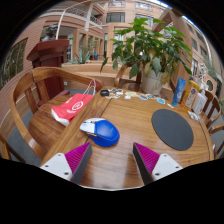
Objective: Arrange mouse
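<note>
A blue computer mouse [100, 131] with a pale top lies on the round wooden table [130, 120], just ahead of my left finger. A round dark mouse pad [172, 129] lies on the table to the right, beyond my right finger. My gripper [112, 162] is open and empty. Its magenta pads [80, 159] stand wide apart with bare wood between them. The mouse is ahead of the fingers, not between them.
A red and white bag [70, 107] lies on the table behind the mouse to the left. A large potted plant [148, 55] stands at the far side with small items around it. Wooden chairs [25, 95] stand at the left. Boxes [188, 95] stand at the far right.
</note>
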`<state>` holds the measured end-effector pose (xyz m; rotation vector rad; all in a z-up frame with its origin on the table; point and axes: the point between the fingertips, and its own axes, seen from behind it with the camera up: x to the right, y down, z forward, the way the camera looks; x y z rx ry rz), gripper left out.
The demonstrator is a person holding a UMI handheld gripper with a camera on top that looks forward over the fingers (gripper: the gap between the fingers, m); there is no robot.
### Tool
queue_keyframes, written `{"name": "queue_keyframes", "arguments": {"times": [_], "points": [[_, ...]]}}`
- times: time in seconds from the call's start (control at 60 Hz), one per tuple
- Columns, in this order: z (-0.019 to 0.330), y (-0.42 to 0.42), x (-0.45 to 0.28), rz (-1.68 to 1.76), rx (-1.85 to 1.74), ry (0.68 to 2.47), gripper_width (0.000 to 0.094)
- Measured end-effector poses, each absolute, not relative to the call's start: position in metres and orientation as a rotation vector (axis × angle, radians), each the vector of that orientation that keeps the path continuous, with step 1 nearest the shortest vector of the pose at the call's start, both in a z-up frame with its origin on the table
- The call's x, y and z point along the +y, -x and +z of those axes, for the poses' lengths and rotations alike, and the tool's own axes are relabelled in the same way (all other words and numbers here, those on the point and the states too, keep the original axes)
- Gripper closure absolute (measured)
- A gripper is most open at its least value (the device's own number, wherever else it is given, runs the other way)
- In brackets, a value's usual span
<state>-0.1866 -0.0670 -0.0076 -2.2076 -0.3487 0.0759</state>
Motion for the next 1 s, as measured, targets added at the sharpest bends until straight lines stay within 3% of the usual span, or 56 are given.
{"name": "queue_keyframes", "arguments": {"times": [0.283,0.533,0.617,0.8,0.883,0.95,1.0], "points": [[-0.011,0.211,-0.003,0.071,-0.376,2.188,0.0086],[-0.014,0.221,0.023,0.14,-0.366,2.216,0.0257],[-0.014,0.228,0.025,0.16,-0.389,2.209,0.039],[-0.012,0.23,0.03,0.146,-0.375,2.19,0.0538],[-0.012,0.229,0.031,0.146,-0.365,2.191,0.0565],[0.005,0.228,0.03,0.164,-0.356,2.167,0.0564],[0.039,0.23,0.03,0.199,-0.348,2.1,0.0563]]}}
